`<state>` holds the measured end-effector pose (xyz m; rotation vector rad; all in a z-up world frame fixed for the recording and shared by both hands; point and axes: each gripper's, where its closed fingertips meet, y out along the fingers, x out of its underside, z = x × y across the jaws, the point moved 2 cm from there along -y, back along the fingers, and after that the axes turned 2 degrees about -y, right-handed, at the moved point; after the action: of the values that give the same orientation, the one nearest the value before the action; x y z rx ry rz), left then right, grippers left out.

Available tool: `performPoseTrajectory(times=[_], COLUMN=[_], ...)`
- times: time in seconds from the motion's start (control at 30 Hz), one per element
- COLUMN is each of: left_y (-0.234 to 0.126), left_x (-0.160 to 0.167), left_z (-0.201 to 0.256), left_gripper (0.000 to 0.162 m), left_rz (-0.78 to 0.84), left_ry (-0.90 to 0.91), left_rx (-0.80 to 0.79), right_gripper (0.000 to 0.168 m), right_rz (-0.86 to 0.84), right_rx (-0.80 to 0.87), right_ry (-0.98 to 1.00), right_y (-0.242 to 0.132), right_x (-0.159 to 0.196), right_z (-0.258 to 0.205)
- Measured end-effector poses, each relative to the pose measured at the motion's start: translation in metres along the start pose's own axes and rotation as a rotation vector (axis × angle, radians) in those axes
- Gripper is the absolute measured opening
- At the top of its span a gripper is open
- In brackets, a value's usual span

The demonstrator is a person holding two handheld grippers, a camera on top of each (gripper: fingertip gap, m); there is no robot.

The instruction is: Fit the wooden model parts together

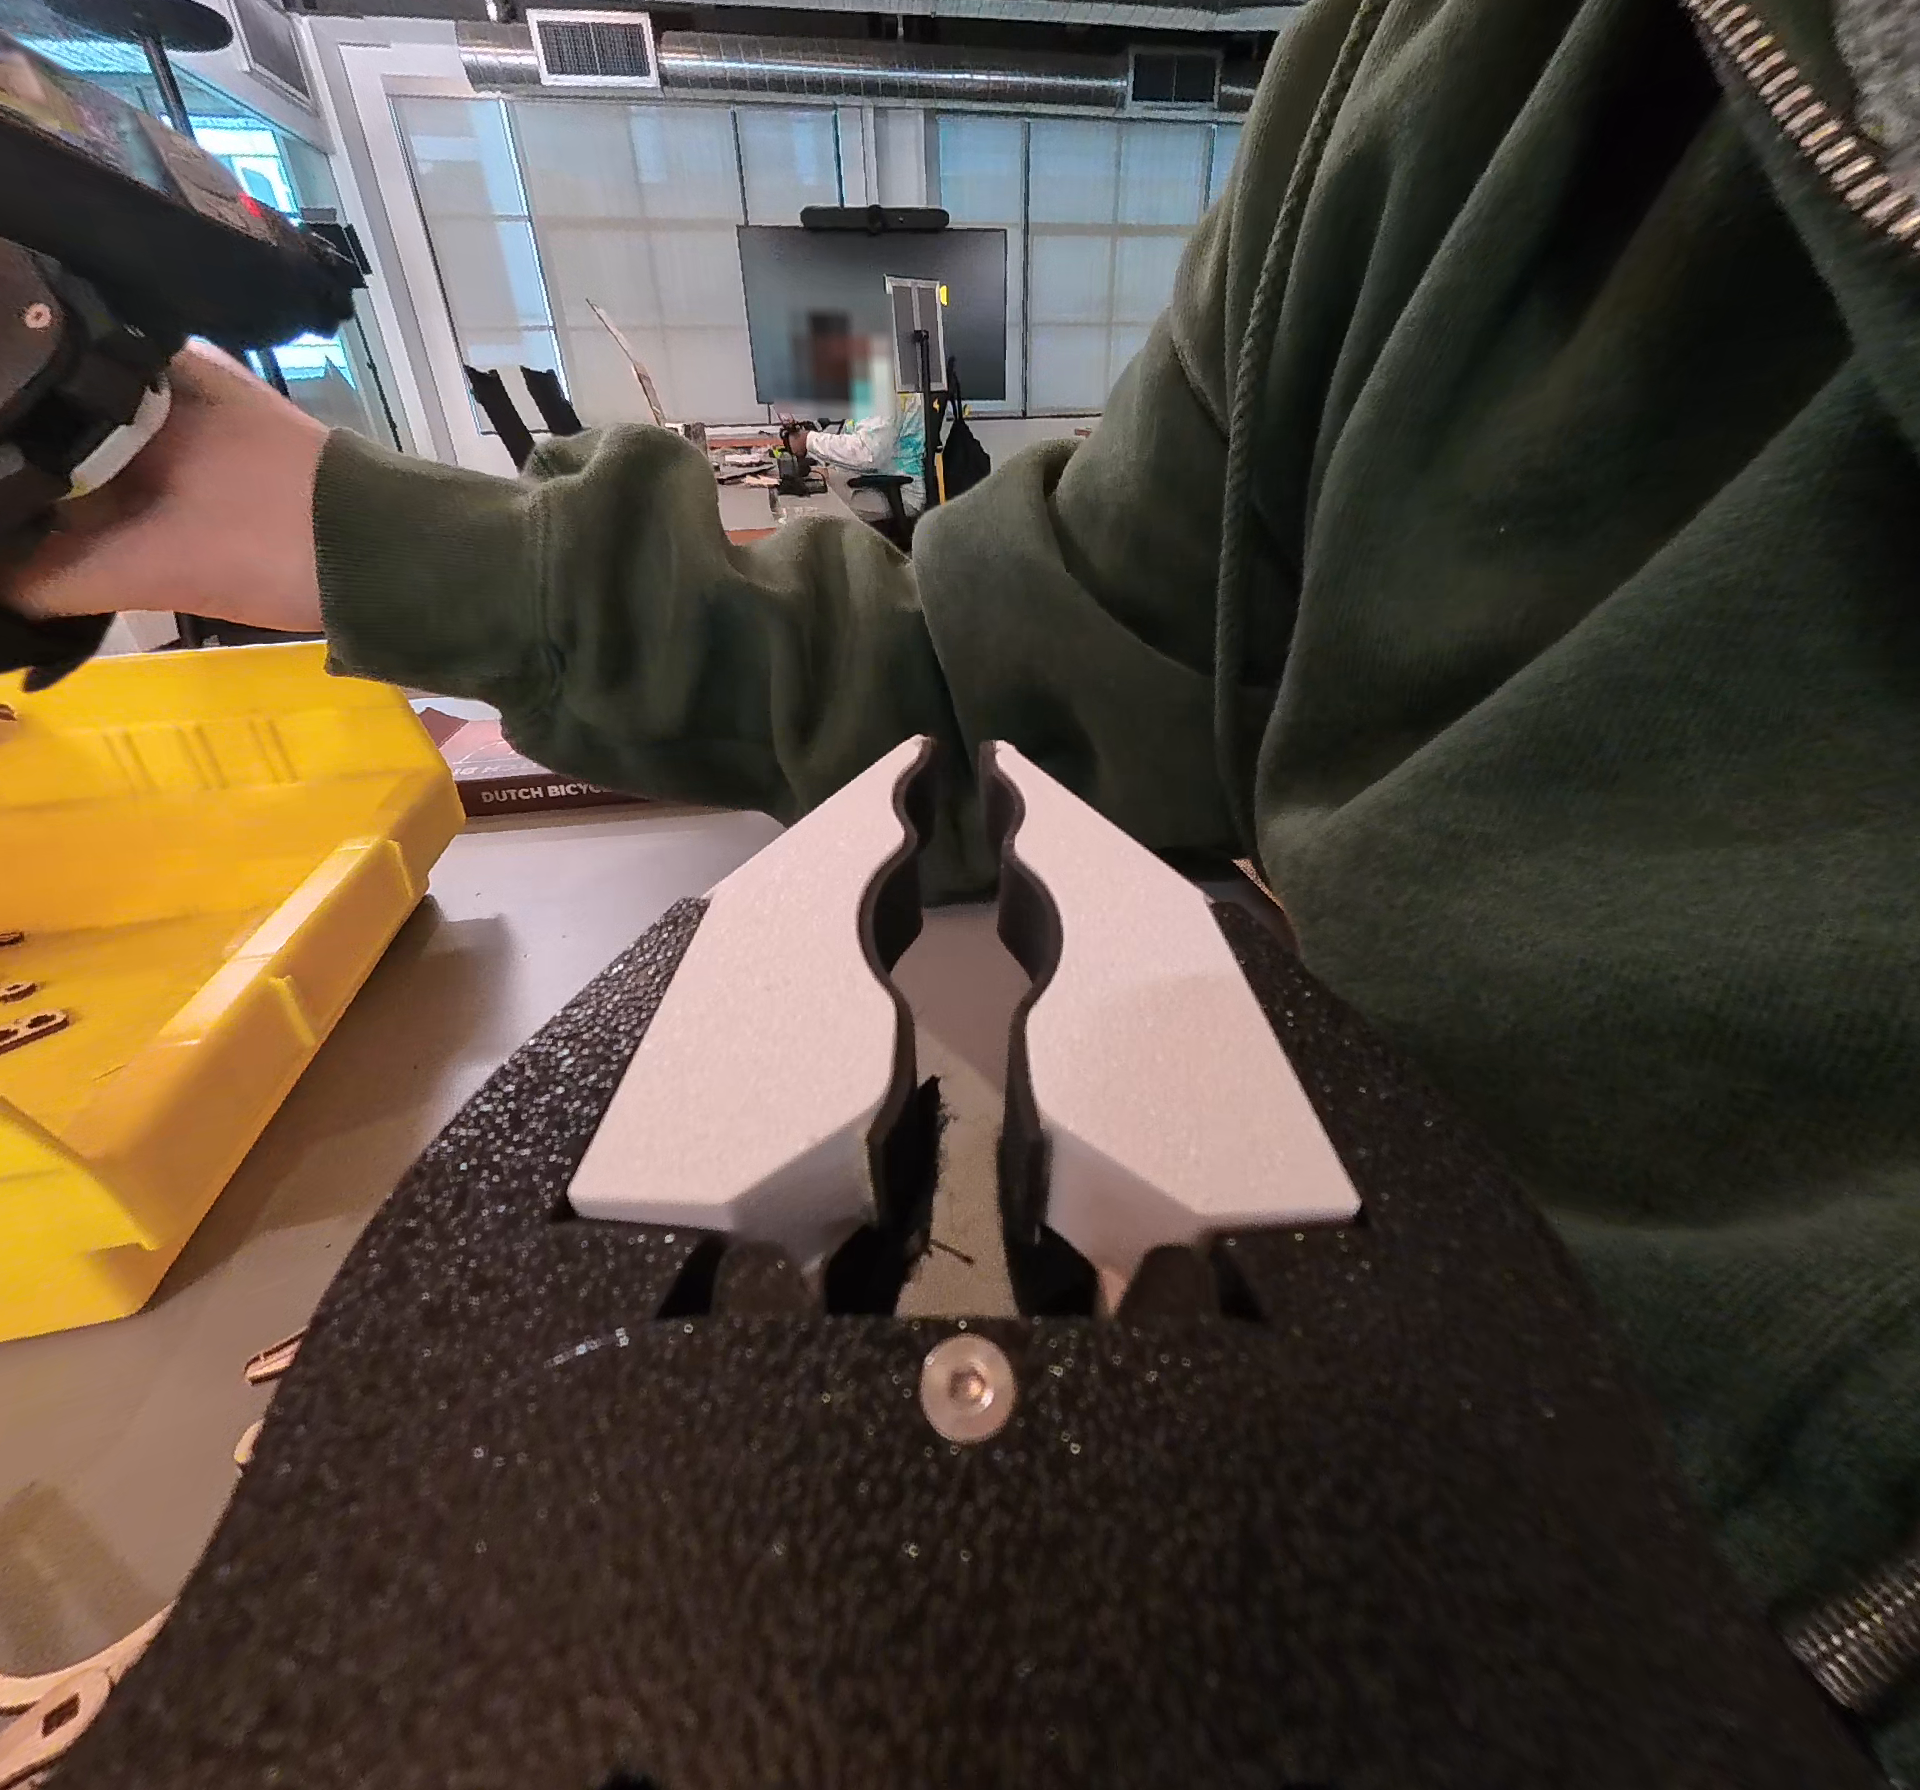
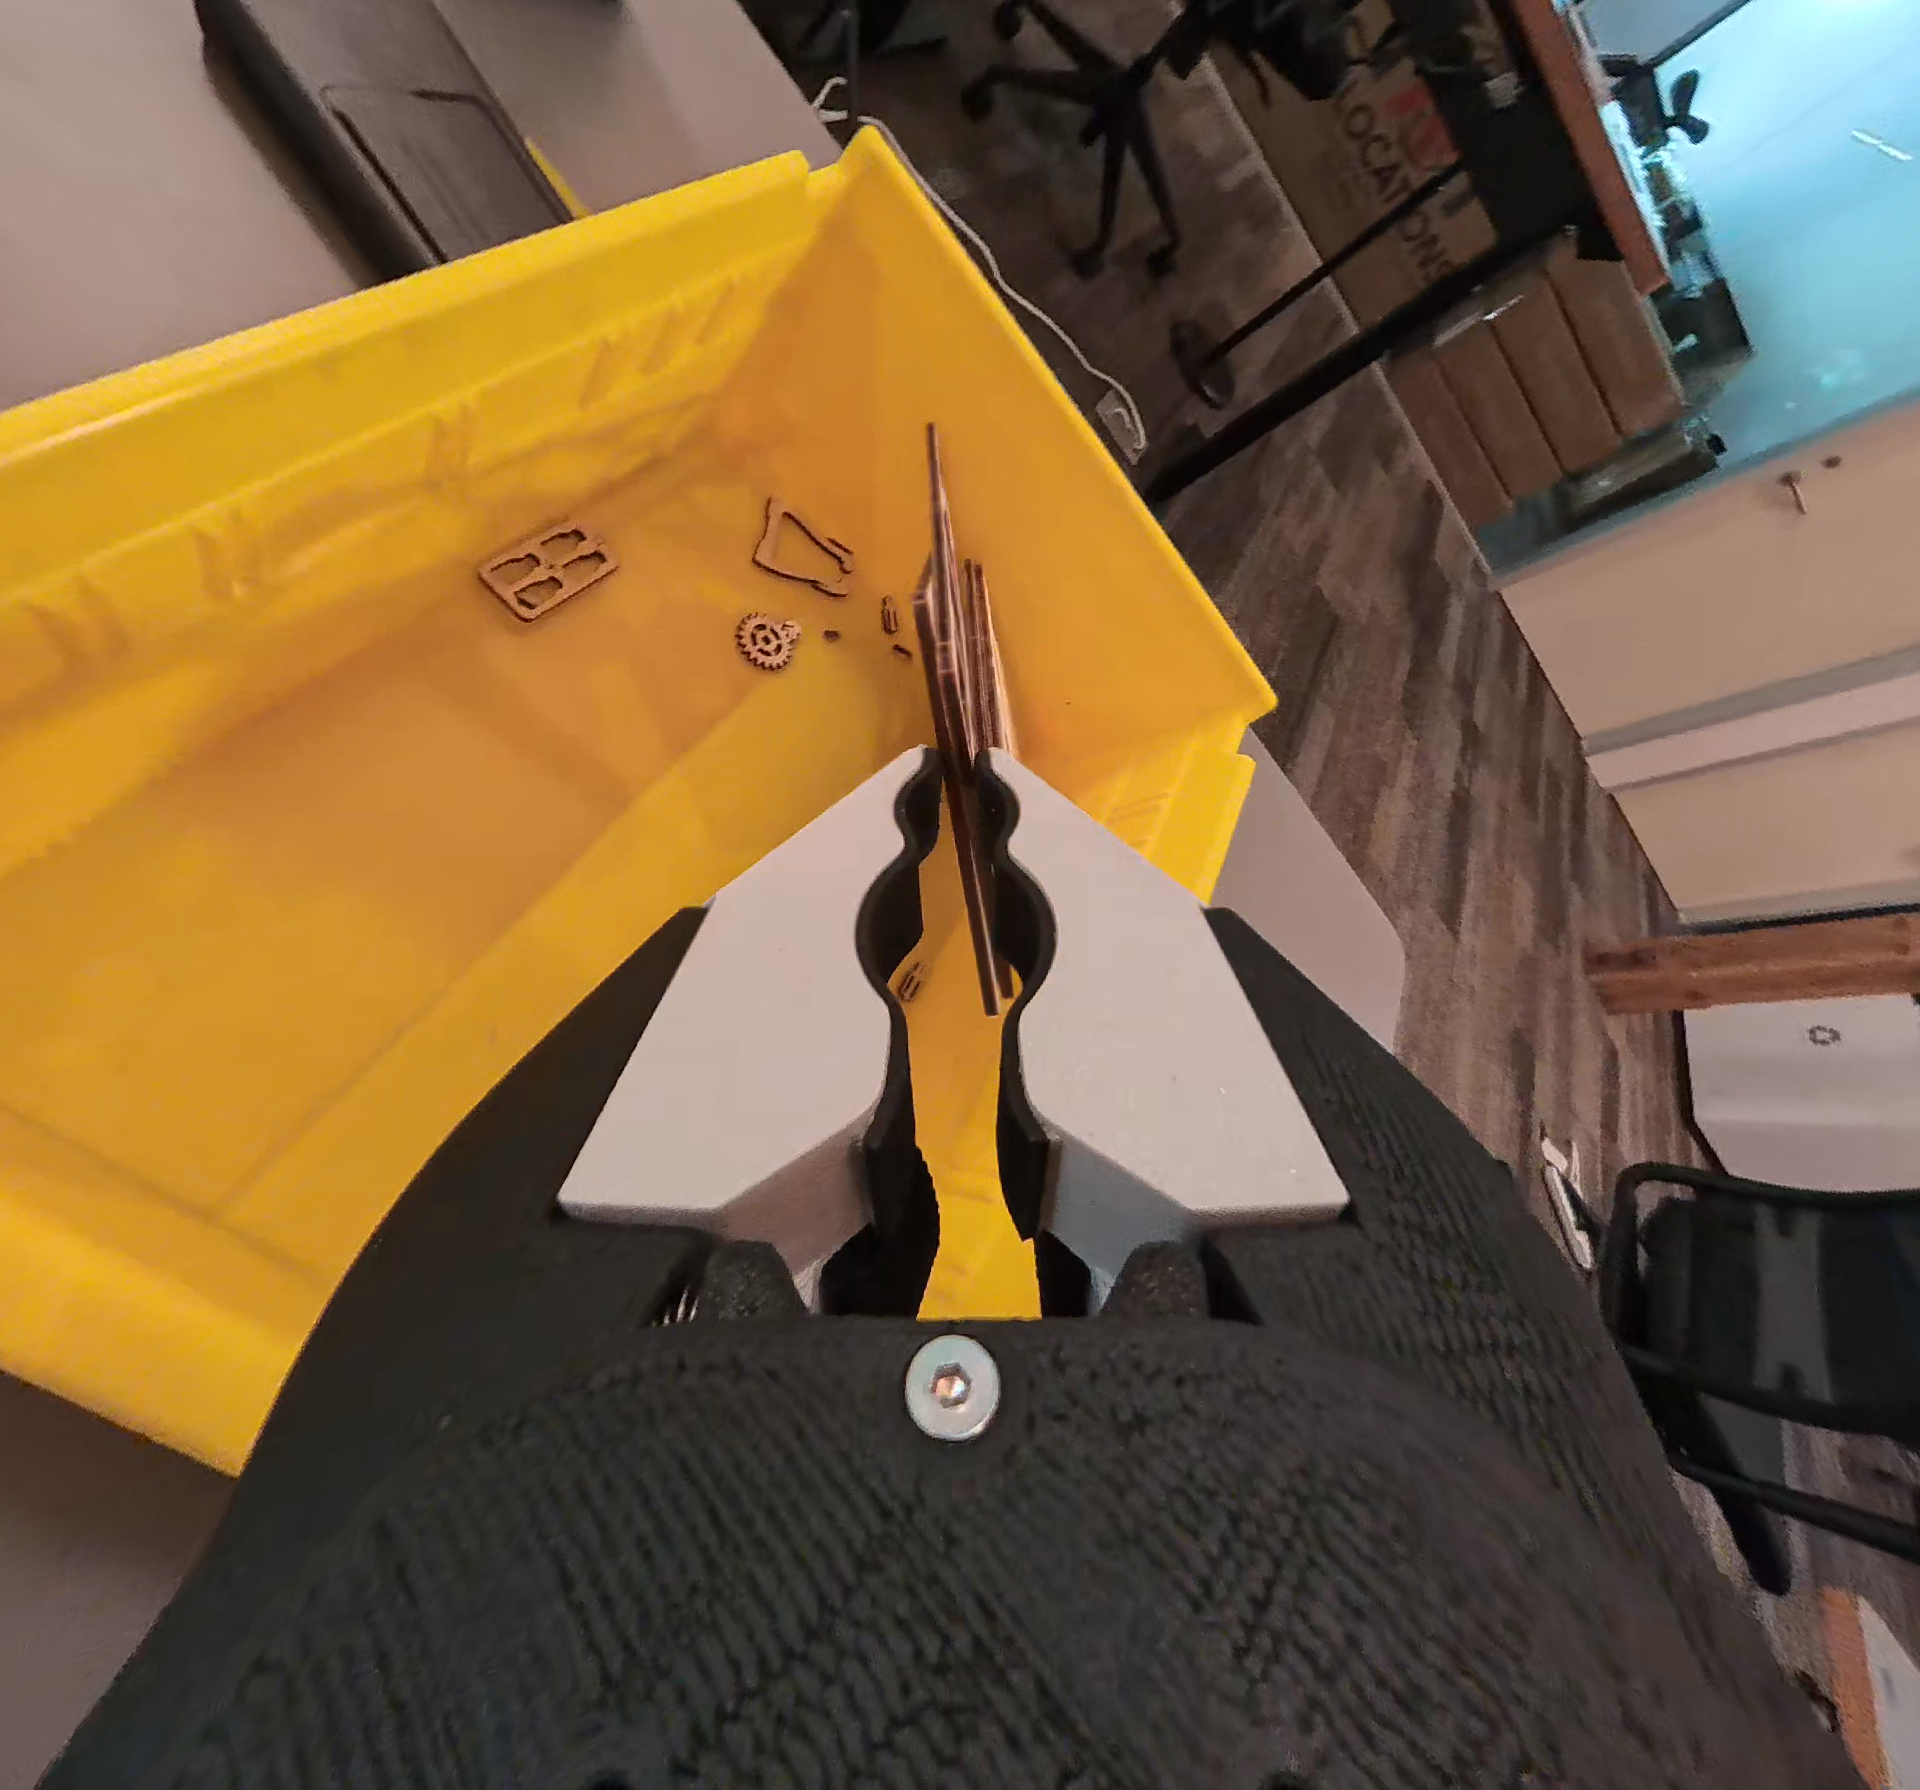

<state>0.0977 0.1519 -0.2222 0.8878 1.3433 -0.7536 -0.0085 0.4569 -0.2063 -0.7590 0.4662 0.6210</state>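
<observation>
In the right wrist view my right gripper (image 2: 961,764) is shut on a thin flat wooden part (image 2: 951,618). The part is seen edge-on, with layered plates sticking out past the fingertips, and is held over the yellow bin (image 2: 416,369). Loose wooden parts lie on the bin floor: a small frame (image 2: 548,568), a gear (image 2: 767,641) and an outline piece (image 2: 802,551). In the left wrist view my left gripper (image 1: 956,764) is low over the grey table (image 1: 540,961). Its jaws stand a narrow gap apart and I see nothing between them. The right gripper's body (image 1: 125,286) shows at the upper left, its fingers out of frame.
The person's green sleeve (image 1: 623,618) crosses just beyond the left fingertips. The yellow bin (image 1: 208,857) sits on the left with a flat box (image 1: 499,774) behind it. Pale wooden pieces (image 1: 52,1709) lie at the table's near left. A dark pad (image 2: 384,99) lies beyond the bin. My hands' fingertips stand some 35 cm from each other. The gear (image 2: 767,641) is closer to my right gripper, around 15 cm from its tips; the left tips are 40 cm off. The outline piece (image 2: 802,551) is about 15 cm from my right fingertips.
</observation>
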Motion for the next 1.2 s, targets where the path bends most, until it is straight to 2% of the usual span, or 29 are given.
performPoseTrajectory(times=[1.2], left_y=[0.000], left_x=[0.000], left_z=[0.001], left_gripper=[0.006], left_rz=[0.000], left_ry=[-0.006], left_rx=[0.001], right_gripper=[0.004], right_rz=[0.086], right_rx=[0.029], right_ry=[0.188], right_y=[-0.014], right_x=[0.008], right_z=[0.022])
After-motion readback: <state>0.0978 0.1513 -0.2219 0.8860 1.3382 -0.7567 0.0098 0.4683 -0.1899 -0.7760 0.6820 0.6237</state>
